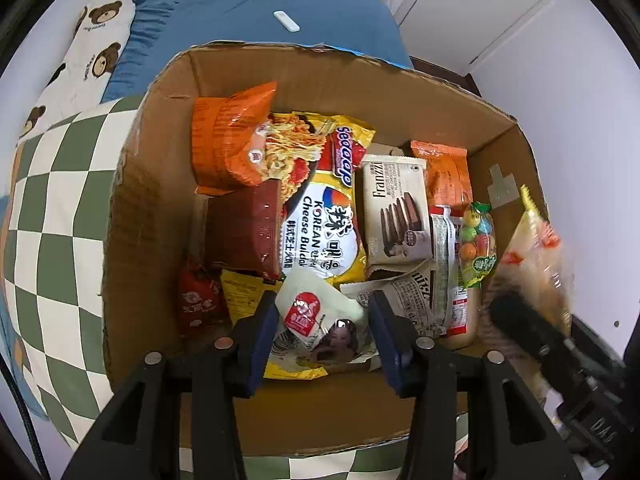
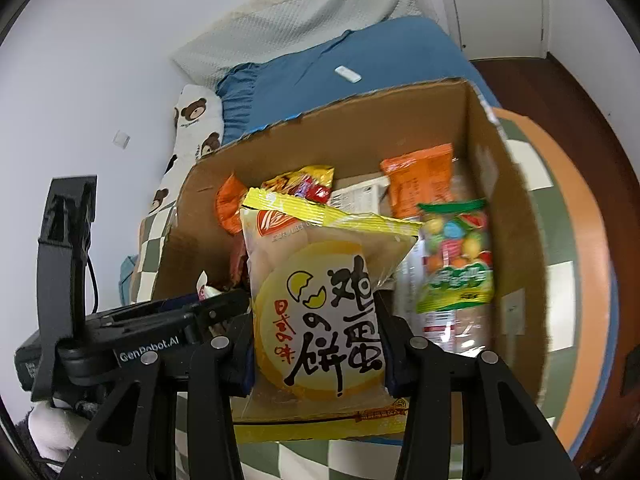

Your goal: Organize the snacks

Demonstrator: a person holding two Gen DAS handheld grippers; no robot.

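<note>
Clamped between the pads of the left gripper (image 1: 324, 320): a small white packet (image 1: 316, 312), hanging low over the near end of the open cardboard box (image 1: 160, 200). Pinched in the right gripper (image 2: 316, 304): a clear-and-yellow egg biscuit pack (image 2: 316, 280), upright at the box's near right corner, partly inside the rim. Below, already in the box: a Korean noodle pack (image 1: 320, 220), a wafer pack (image 1: 396, 208), a bag of coloured candies (image 1: 476, 240), orange bags at the back.

Likely troubles from here, as a judgement only:

- Slipping. Slick film, with only the 2 side edges gripped; a tilt or jolt probably enough to slide either packet out early.
- Crushing. Brittle biscuits inside; too firm a squeeze, or a drop onto the harder packs, likely to break them.
- Snagging. Biscuit pack close to the right wall; a careless descent apt to catch its lower seam on the rim.
- Collision. 2 grippers near each other over 1 box; lowering both together risks a knock.
- Burying. Near end already crowded; releasing on top hides the packets beneath, hardly organized.
</note>
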